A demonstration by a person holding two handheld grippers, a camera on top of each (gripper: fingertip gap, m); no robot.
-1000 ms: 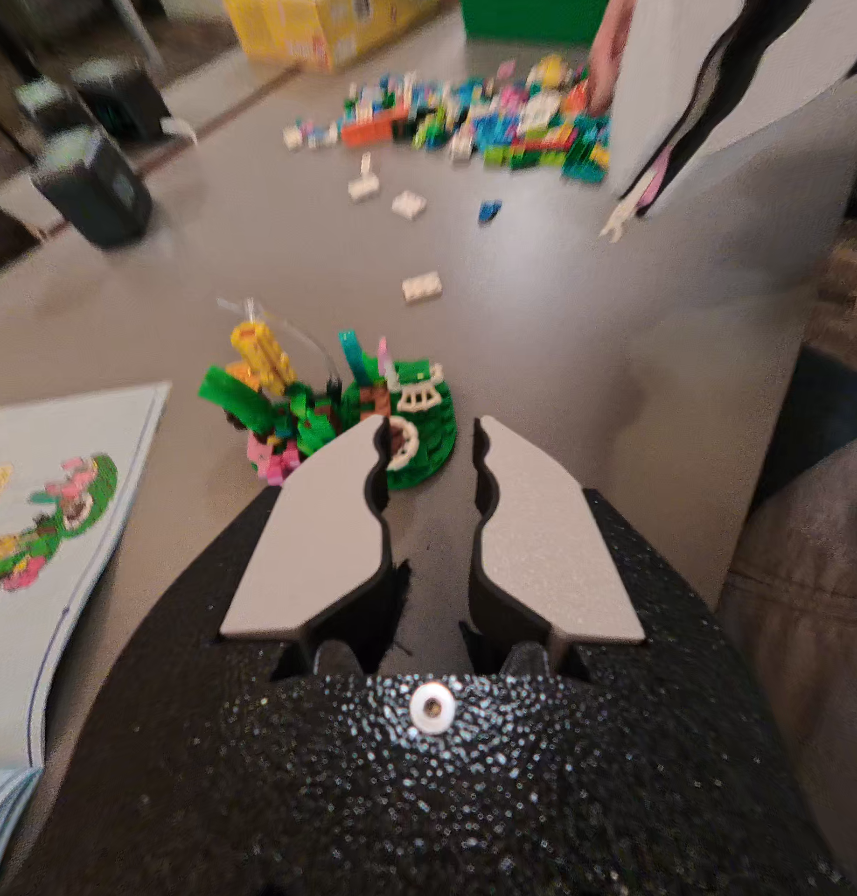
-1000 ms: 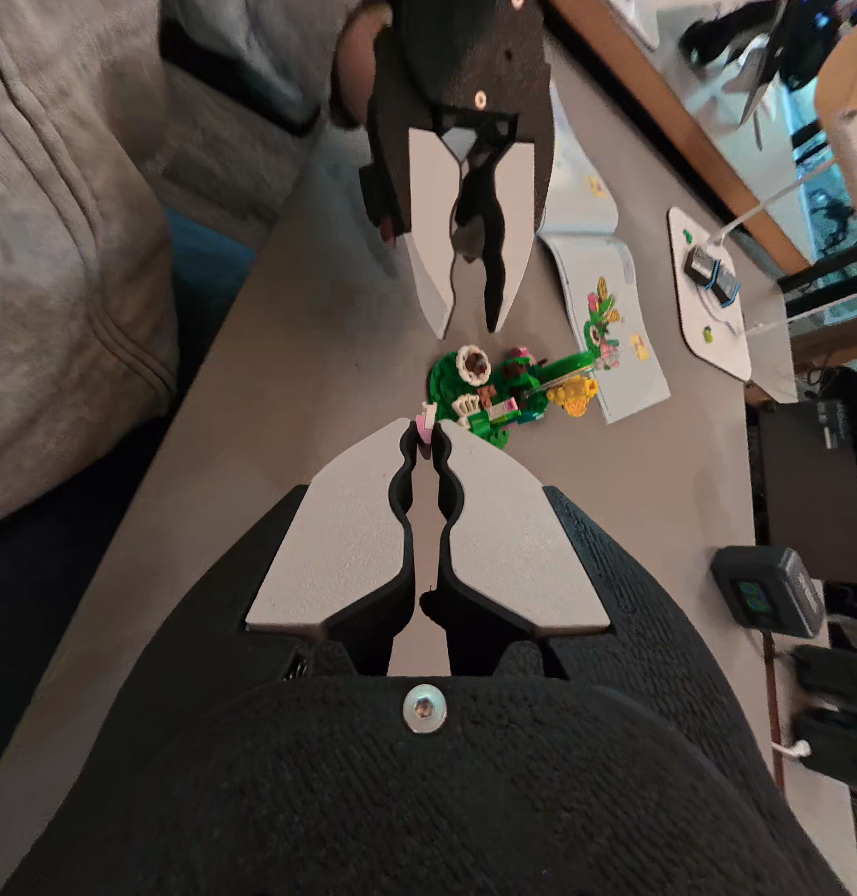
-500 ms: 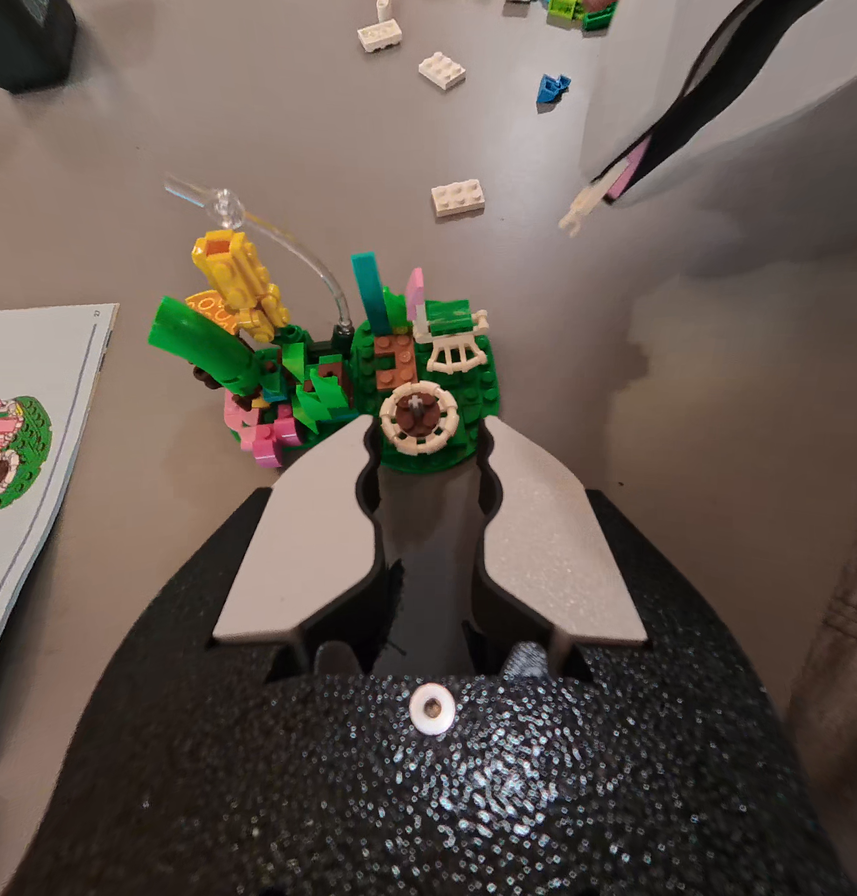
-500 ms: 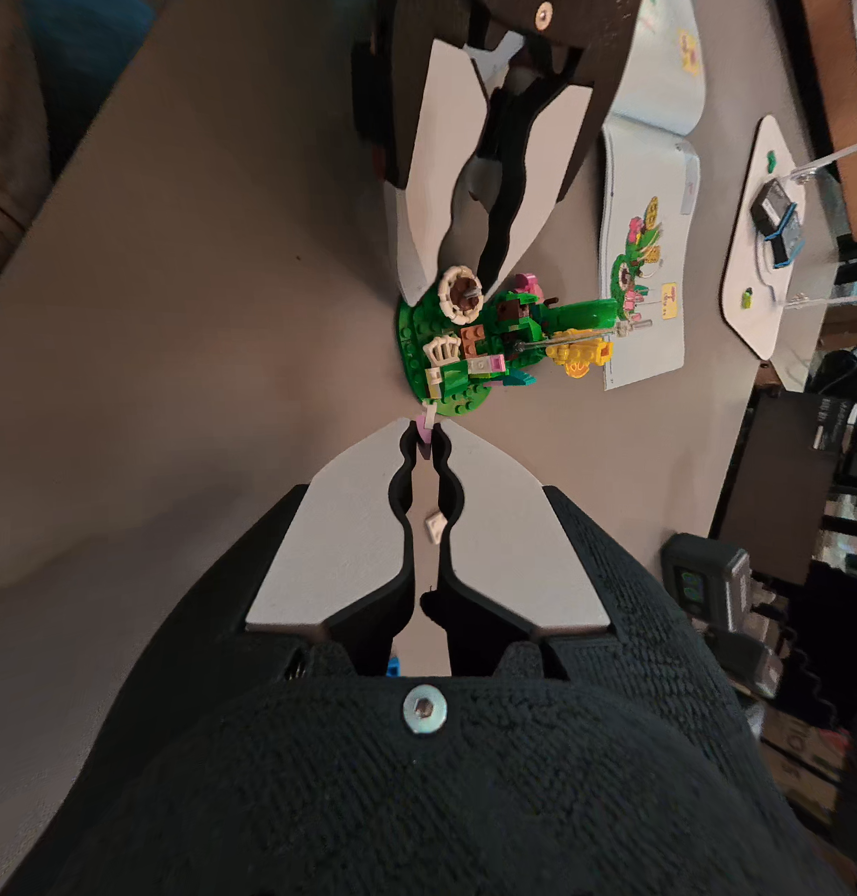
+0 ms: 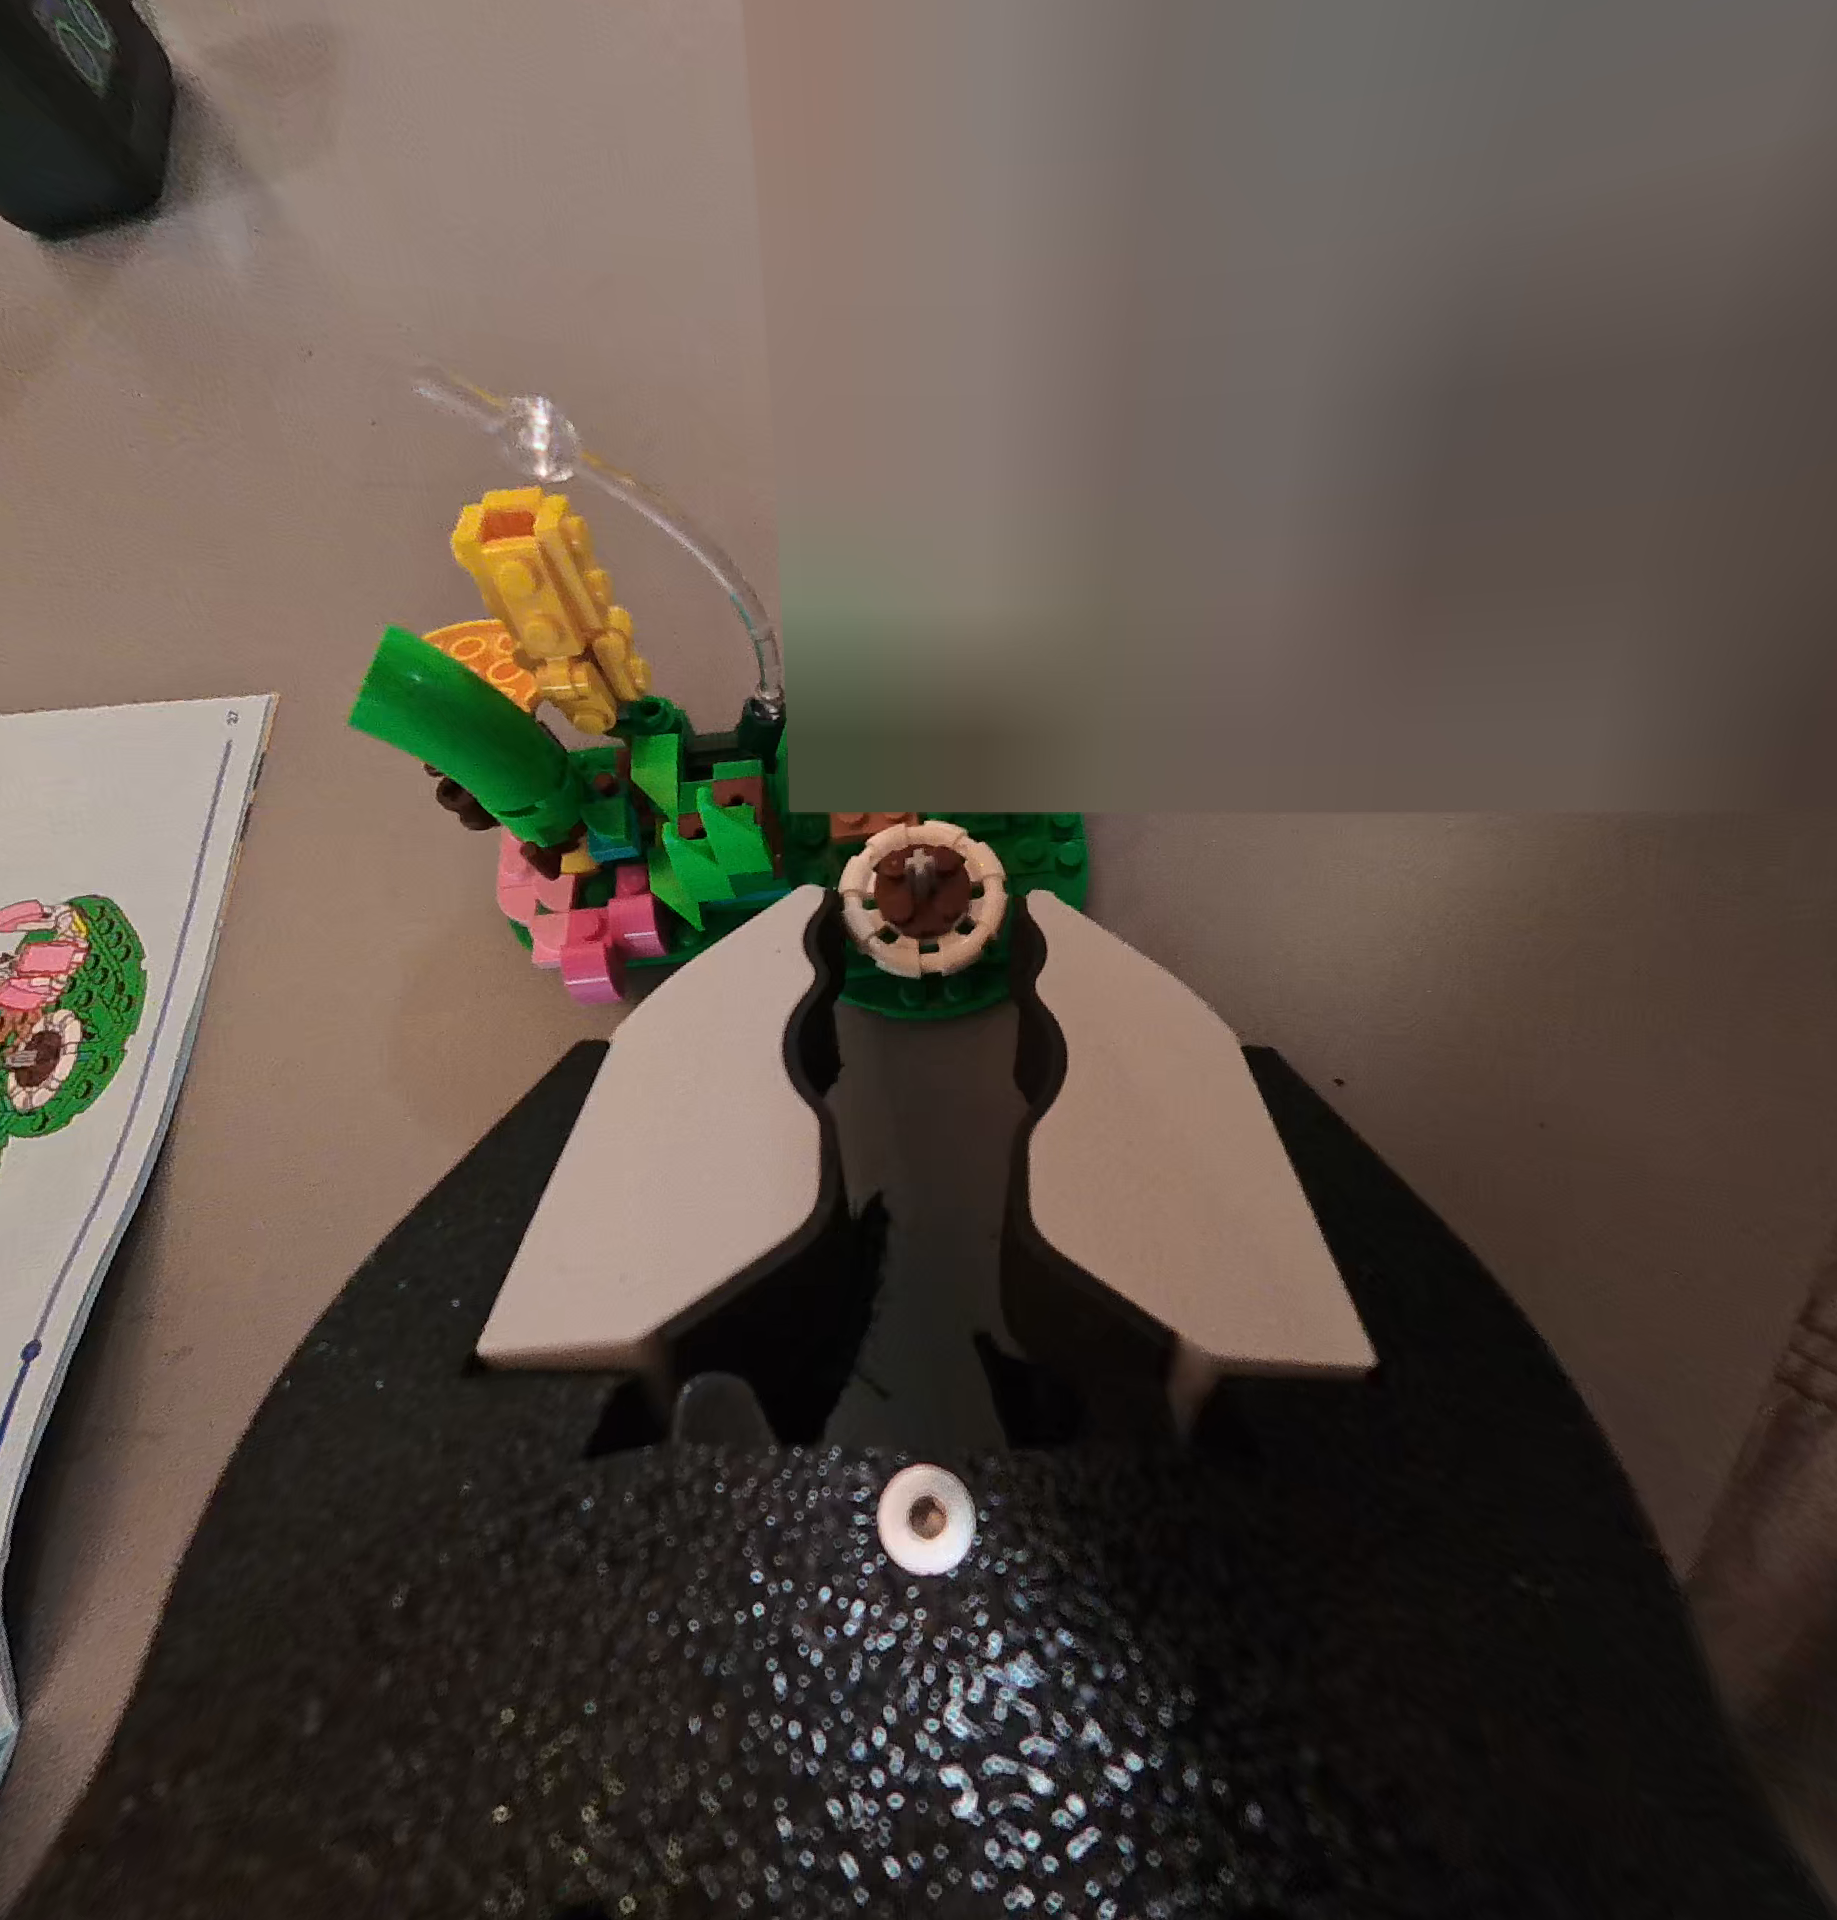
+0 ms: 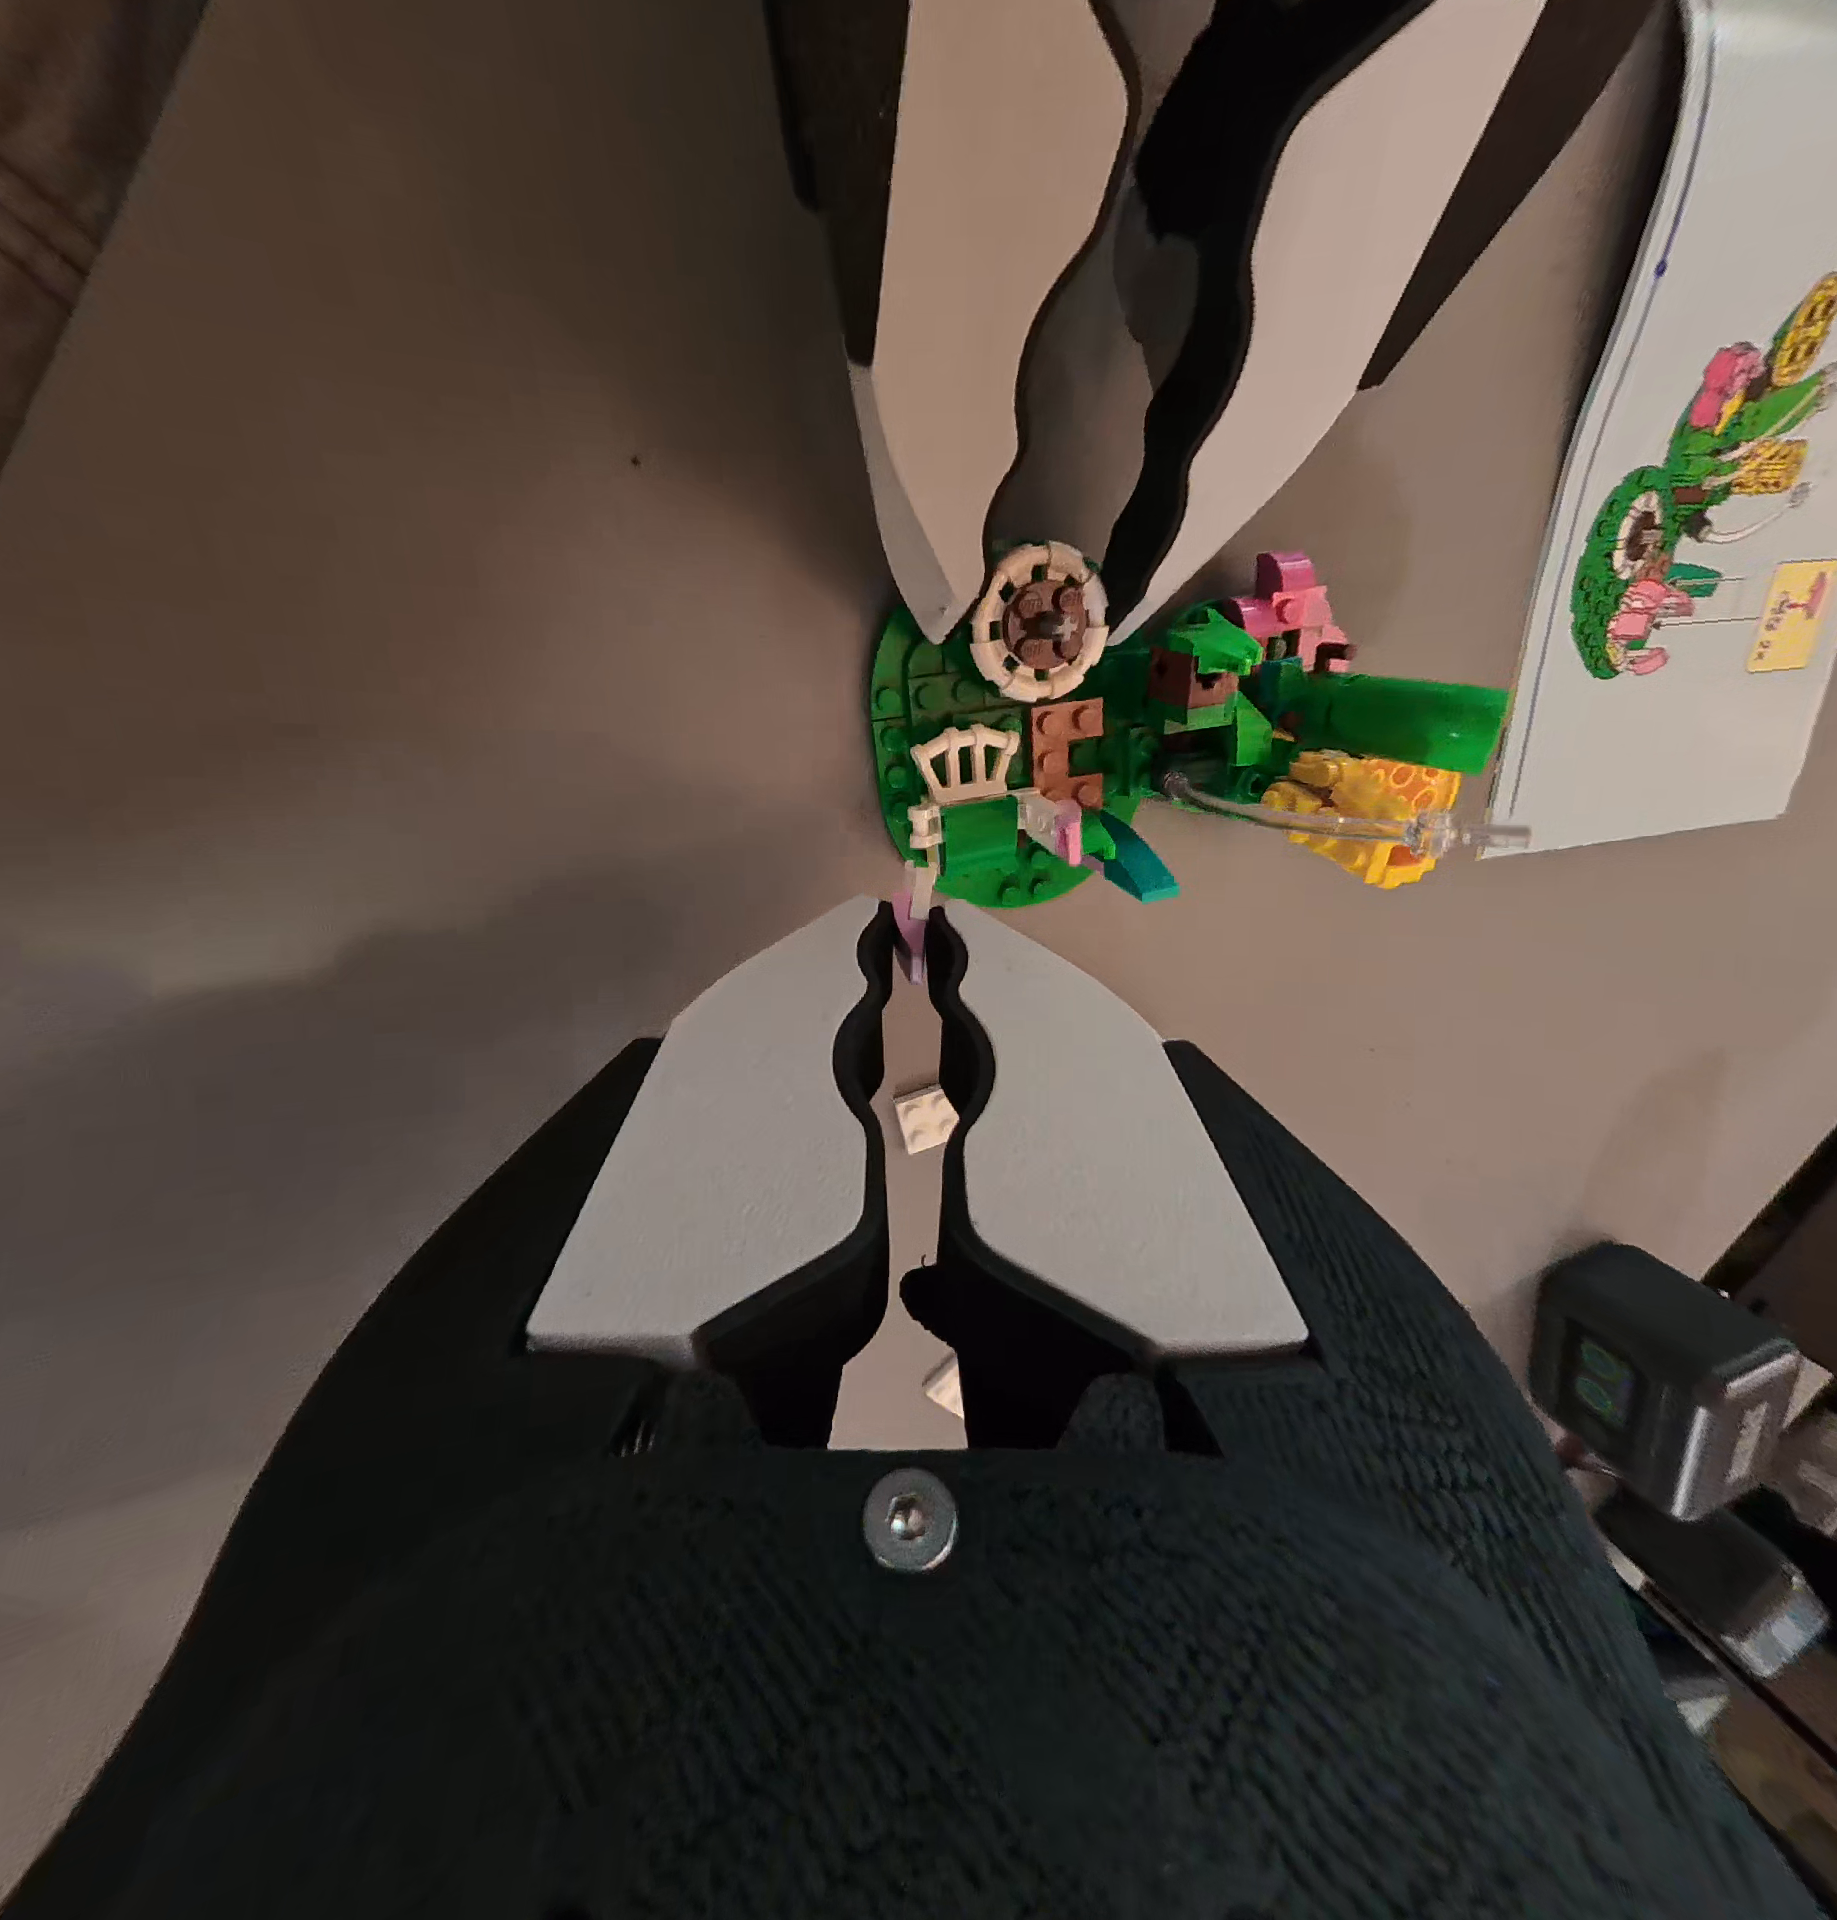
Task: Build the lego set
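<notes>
The lego model (image 5: pixel 685 831) stands on a green round base (image 6: pixel 924 707) with a white ring (image 5: pixel 922 902), a white fence, green leaves, pink and yellow flowers and a clear rod. My left gripper (image 5: pixel 924 914) is open, its fingertips (image 5: pixel 789 935) close on either side of the white ring. It also shows from the far side in the right wrist view (image 6: pixel 1039 623). My right gripper (image 6: pixel 912 920) is shut on a small pink piece (image 6: pixel 909 945) with a white end, held at the base's edge near the white fence (image 6: pixel 966 769).
An open instruction booklet (image 5: pixel 72 935) lies left of the model, also in the right wrist view (image 6: pixel 1724 520). A black device (image 5: pixel 52 104) sits at the far left, another (image 6: pixel 1662 1382) beside my right gripper. A loose white brick (image 6: pixel 924 1122) lies under the right jaws. Across from one pair of fingers to the other is roughly 7 centimeters. It is some 8 centimeters from my right tips to the loose white brick (image 6: pixel 924 1122).
My left gripper moved forward to the model and spread its jaws around the white ring. My right gripper carried the pink piece up to the base's edge.
</notes>
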